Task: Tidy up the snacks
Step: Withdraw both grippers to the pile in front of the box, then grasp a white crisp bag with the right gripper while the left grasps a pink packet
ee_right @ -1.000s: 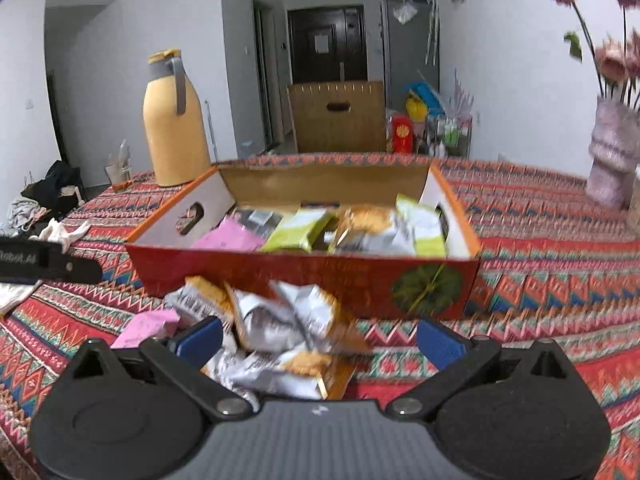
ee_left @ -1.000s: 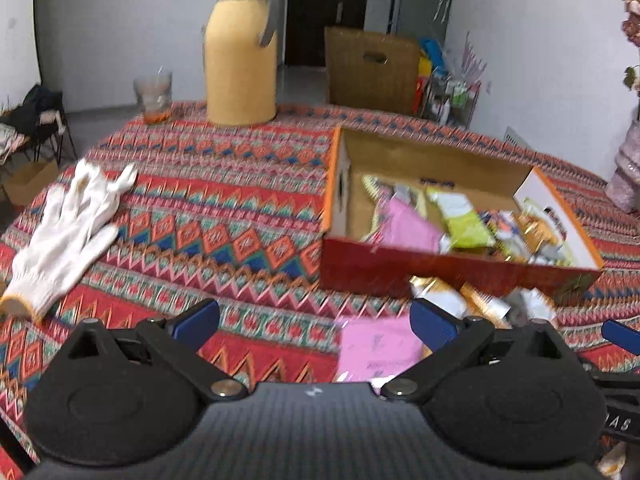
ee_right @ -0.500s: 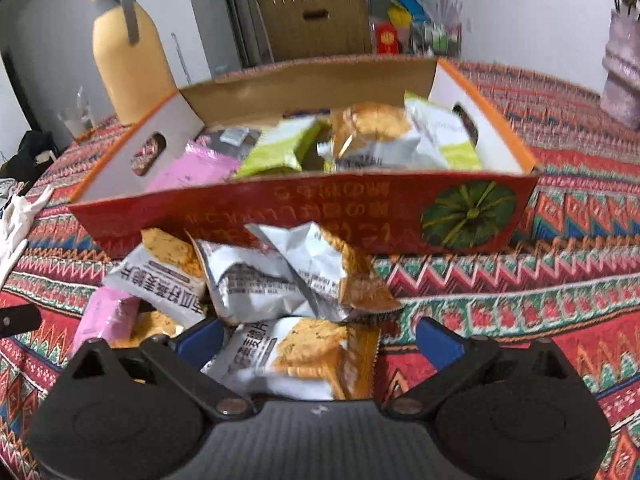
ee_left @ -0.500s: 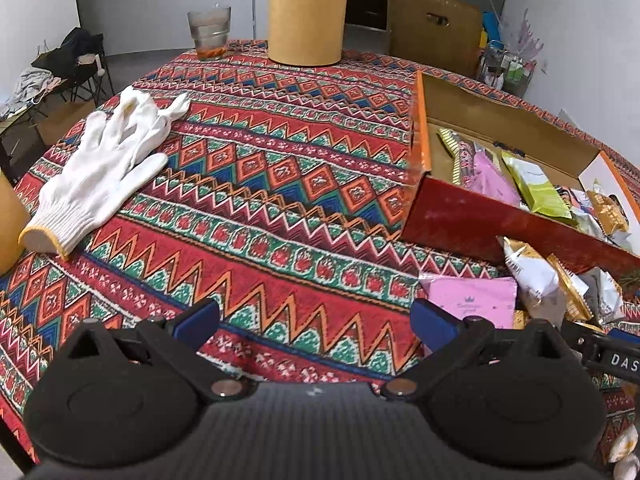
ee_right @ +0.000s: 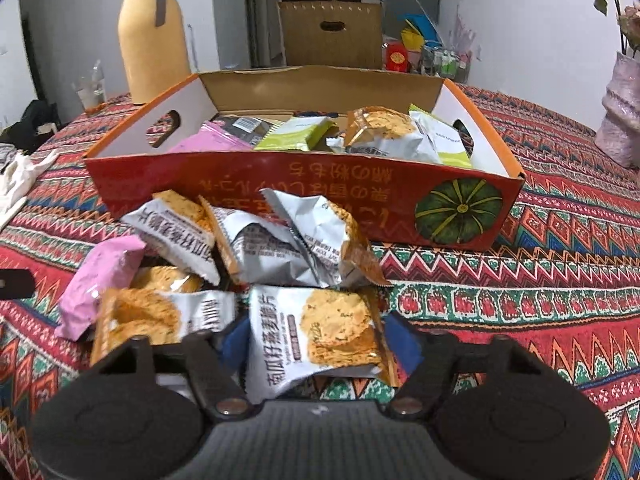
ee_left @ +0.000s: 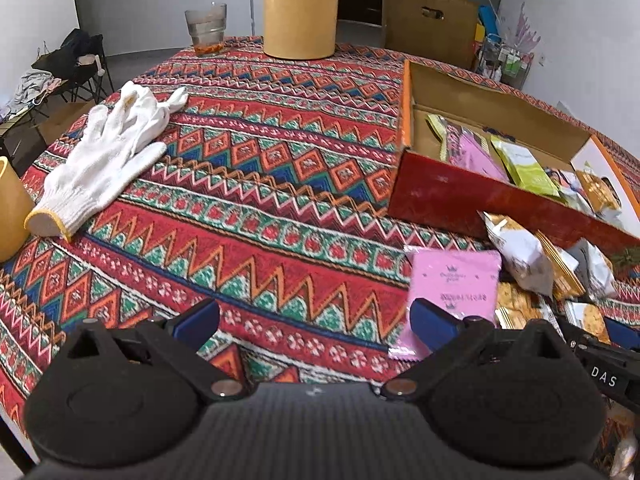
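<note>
On your far left the surface (ee_left: 256, 200) curves away to its edge, with a white glove (ee_left: 108, 160) lying near that edge and a glass (ee_left: 206, 28) and a yellow flask (ee_left: 300, 8) at the far side. Between the glove and the red box (ee_left: 460, 196) you have a wide bare stretch of patterned cloth.

Your left hand-held gripper (ee_left: 316, 318) hangs over that stretch with its jaws wide apart and nothing between them. Its right finger overlaps the near corner of the pink packet (ee_left: 456, 284) in view; you cannot tell whether it touches.

The loose snack packets (ee_right: 256, 248) are heaped just near of the red box's front wall, and more packets lie inside the box. Right of the heap the cloth is bare up to a pink vase (ee_right: 622, 120) at the far right.

Your right hand-held gripper (ee_right: 320, 344) has just been closing, jaws now about half apart, around the nearest white-and-orange cracker packet (ee_right: 316, 332). Its blue pads sit at the packet's two sides; you cannot tell whether they press on it.
</note>
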Demonstrator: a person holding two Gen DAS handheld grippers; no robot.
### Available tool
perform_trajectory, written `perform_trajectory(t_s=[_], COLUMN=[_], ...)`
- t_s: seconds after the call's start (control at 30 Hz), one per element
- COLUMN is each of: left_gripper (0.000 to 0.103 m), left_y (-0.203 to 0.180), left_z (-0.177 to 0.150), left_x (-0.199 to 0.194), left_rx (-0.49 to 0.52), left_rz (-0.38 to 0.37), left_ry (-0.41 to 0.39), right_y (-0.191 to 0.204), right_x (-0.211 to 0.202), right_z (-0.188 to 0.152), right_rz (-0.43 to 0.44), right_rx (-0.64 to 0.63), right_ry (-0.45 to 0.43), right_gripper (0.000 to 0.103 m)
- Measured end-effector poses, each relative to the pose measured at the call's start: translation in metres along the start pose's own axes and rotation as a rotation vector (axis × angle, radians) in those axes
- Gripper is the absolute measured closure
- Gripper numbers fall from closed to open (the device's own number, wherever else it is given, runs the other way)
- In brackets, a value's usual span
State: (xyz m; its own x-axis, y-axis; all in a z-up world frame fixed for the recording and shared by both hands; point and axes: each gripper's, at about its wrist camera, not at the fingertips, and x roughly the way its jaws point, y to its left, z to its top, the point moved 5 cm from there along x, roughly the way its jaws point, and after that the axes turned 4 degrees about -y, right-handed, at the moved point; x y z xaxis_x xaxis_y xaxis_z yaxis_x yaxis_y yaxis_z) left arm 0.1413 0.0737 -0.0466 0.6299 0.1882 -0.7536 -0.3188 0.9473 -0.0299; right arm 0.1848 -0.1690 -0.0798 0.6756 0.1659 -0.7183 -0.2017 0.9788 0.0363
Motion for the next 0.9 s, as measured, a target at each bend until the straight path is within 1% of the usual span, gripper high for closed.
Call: perform_trajectory(t_s=[0.07, 0.17, 0.37, 0.6, 0.9], left_gripper=[0.000, 0.000, 0.000, 0.000, 0.000], left_y=[-0.002, -0.003, -0.006, -0.020, -0.046], left_z=[-0.002, -0.005, -0.008, -0.008, -0.002], left_x=[-0.002, -0.007, -0.014, -0.009, 0.014], left_rx=[-0.004, -0.017, -0.016, -0.023, -0.047], left_rz=[-0.005, -0.005, -0.012, -0.050, -0.137], left_ry=[0.002, -0.003, -0.008, -0.001, 0.016], right_y=[-0.002, -0.006, -0.012, -0.019, -0.040], right_x=[-0.003, -0.009, -0.019, -0.040, -0.060], right_z=[0.000, -0.003, -0.013, -0.019, -0.014], right_rz=[0.005, 0.017, 0.028, 0.011, -0.014], right_rx=[-0.001, 0.011, 0.031, 0.038, 0.054], right_ry=[-0.008, -0.027, -0.059, -0.117, -0.180], right_gripper=[0.049, 0.051, 0.054, 0.054, 0.054])
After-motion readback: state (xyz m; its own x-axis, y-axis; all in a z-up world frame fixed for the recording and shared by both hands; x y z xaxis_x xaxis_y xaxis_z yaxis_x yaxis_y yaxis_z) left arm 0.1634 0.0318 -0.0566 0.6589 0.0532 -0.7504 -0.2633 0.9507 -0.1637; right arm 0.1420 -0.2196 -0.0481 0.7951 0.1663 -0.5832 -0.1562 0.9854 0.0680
